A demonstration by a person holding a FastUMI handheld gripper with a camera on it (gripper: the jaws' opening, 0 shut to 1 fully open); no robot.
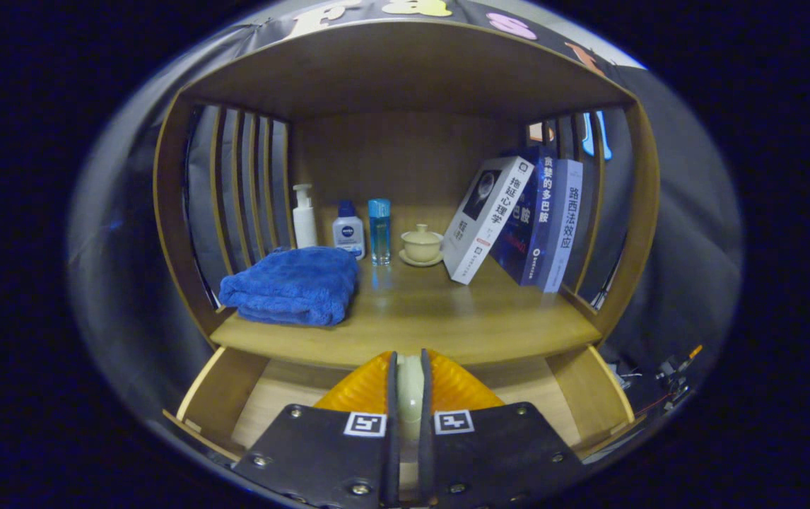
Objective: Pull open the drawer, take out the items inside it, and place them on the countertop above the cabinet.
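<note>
The wooden drawer (225, 392) stands pulled open below the countertop (447, 318) of the cabinet. My gripper (410, 359) hovers above the drawer, just short of the countertop's front edge. Its orange fingers (370, 389) are almost together, pressing from both sides on a thin pale cream item (410, 396) held edge-on. I cannot tell what kind of item it is. The part of the drawer floor (285, 399) that shows is bare wood; the fingers hide its middle.
On the countertop lie a folded blue towel (292, 286), a white pump bottle (304, 218), a small white bottle (348, 231), a blue bottle (379, 231), a lidded cream cup on a saucer (422, 245) and three leaning books (518, 219). Slatted side walls (242, 191) and a roof enclose it.
</note>
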